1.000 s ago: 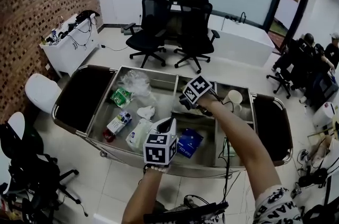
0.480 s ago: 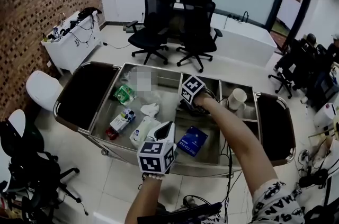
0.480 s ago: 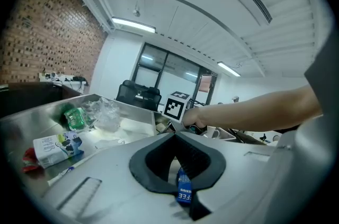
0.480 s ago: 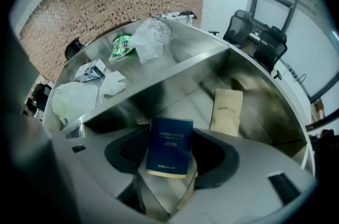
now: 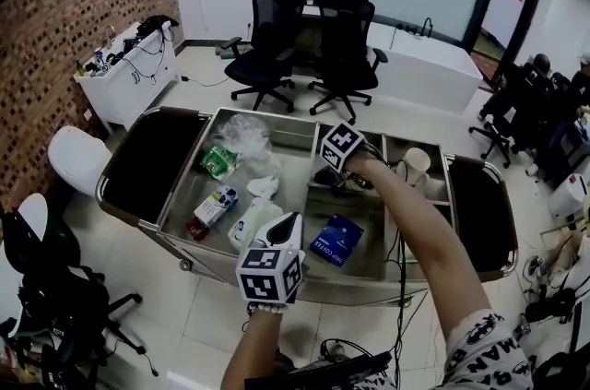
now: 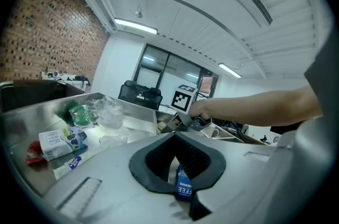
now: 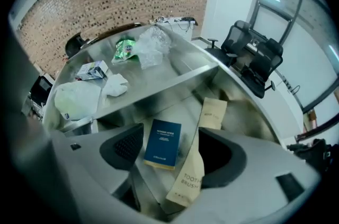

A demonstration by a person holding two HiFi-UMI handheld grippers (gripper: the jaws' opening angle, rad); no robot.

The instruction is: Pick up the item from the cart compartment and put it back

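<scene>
In the head view my right gripper [image 5: 334, 181] points steeply down into the middle compartment of the steel cart [image 5: 277, 123]. Its jaws have just been opening and stand wide in the right gripper view [image 7: 175, 154]. A tan toothbrush packet [image 7: 186, 180] and a dark blue box [image 7: 163, 143] lie on the compartment floor between them, and neither pad presses on either. A second tan packet [image 7: 214, 112] lies beyond. My left gripper [image 5: 293, 218] hovers shut and empty at the cart's near edge. Past its tips [image 6: 174, 134] the blue box [image 6: 184, 186] shows, which in the head view [image 5: 336, 241] lies near the divider.
The left compartment holds a white bag [image 5: 251, 220], a milk carton [image 5: 210, 206], a green packet [image 5: 219, 162] and crumpled clear plastic [image 5: 241, 135]. A paper cup [image 5: 415, 165] stands in the right compartment. Office chairs [image 5: 277, 38] stand beyond the cart.
My right gripper has sunk a little into the middle compartment. The left gripper has drifted slightly along the cart's near edge.
</scene>
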